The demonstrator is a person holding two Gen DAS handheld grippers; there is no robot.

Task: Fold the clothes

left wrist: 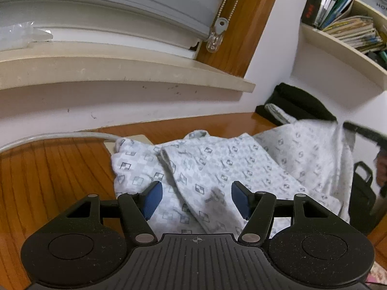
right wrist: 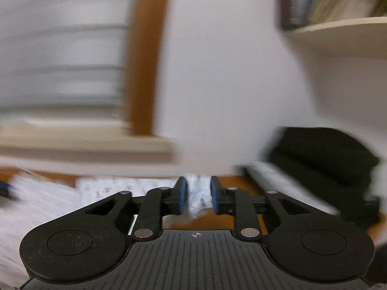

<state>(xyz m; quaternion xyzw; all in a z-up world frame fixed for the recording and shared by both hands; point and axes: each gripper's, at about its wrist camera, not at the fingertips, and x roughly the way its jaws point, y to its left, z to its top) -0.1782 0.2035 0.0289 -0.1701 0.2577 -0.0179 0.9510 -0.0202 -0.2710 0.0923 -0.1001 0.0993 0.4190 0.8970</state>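
A white garment (left wrist: 217,164) with a grey checked print lies crumpled on the wooden table (left wrist: 48,169). My left gripper (left wrist: 197,199) hovers just above its near part, open, with the blue pads (left wrist: 152,200) wide apart and cloth below them, not pinched. The garment's right side is lifted off the table toward a blurred dark shape (left wrist: 362,133) at the right edge. In the blurred right wrist view, my right gripper (right wrist: 198,186) is shut on a bunched fold of the same garment (right wrist: 197,203), held above the table.
A folded stack of black clothing (left wrist: 297,104) sits at the table's far right corner by the wall. A window sill (left wrist: 121,72) overhangs the back. A white cable (left wrist: 48,137) runs along the left. Bookshelves (left wrist: 350,31) hang at upper right, and a black bag (left wrist: 362,193) stands at the right.
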